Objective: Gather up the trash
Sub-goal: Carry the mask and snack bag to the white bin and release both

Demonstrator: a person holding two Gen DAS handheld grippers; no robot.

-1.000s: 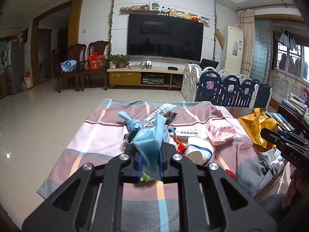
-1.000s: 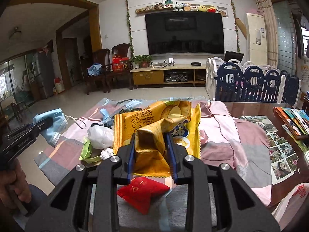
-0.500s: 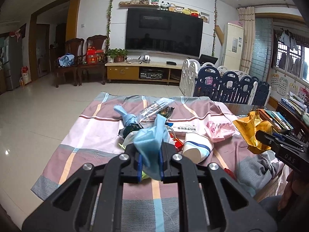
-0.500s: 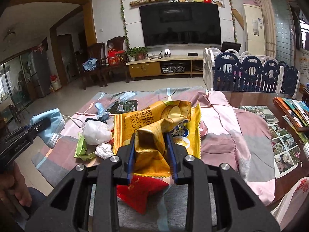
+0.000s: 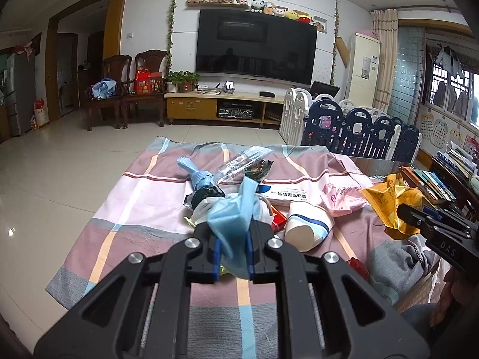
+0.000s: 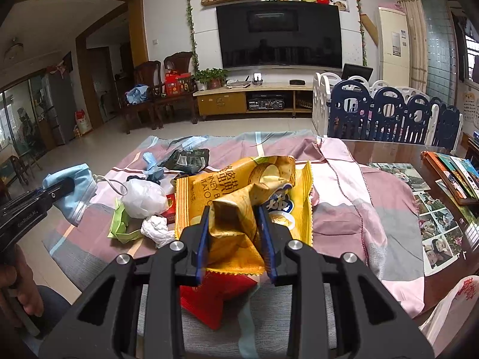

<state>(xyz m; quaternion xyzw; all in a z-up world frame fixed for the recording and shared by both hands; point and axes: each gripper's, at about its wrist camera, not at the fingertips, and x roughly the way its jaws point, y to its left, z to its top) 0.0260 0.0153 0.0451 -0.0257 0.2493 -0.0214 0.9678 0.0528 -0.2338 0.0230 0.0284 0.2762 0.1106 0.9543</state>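
My left tongs (image 5: 233, 249) are pinched on a crumpled light-blue face mask (image 5: 232, 218), held up over the checked cloth (image 5: 143, 197) that covers the bench. My right tongs (image 6: 235, 239) are clamped narrow around a yellow chip bag (image 6: 239, 197), which rises between the blue pads (image 6: 201, 239). Below that bag a red wrapper (image 6: 215, 296) lies on the cloth, though the tongs hide much of it. More trash sits between the two: a tipped paper cup (image 5: 308, 227), a pink wrapper (image 5: 341, 199), a white plastic bag (image 6: 143, 199), a crumpled tissue (image 6: 155, 229) and green paper (image 6: 121, 224). Photos (image 6: 434, 221) lie on the bare bench to my right.
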